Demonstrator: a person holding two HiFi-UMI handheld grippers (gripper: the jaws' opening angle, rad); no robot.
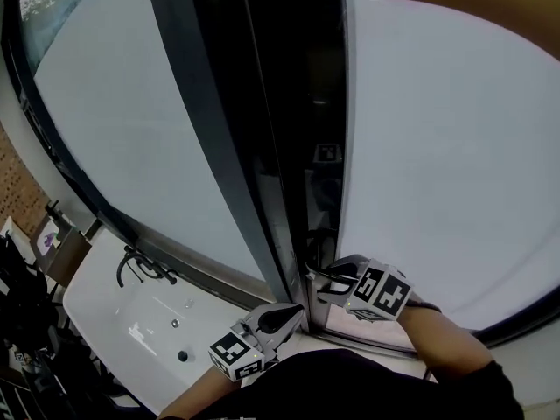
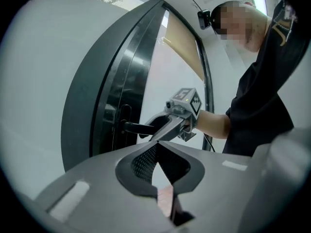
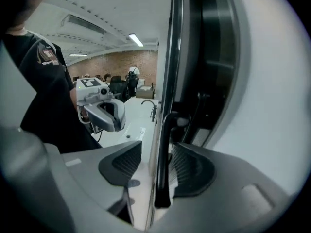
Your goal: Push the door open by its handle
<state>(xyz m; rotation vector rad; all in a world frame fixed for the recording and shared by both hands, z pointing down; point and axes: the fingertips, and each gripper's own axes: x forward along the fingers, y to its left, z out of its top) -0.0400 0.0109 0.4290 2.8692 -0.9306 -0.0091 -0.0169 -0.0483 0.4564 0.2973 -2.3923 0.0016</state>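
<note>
The door is a white panel in a dark frame, standing ajar with its dark edge toward me. Its black lever handle runs upright between the jaws of my right gripper, which is open; the pads stand on either side with small gaps. In the left gripper view the same handle sticks out from the door edge into the right gripper. My left gripper is shut on nothing and hovers below and left of the right gripper, just off the door frame.
A white counter with a black tap lies to the left, beyond the door frame. A brick wall stands at the far left. A person's black sleeve fills the right of the left gripper view.
</note>
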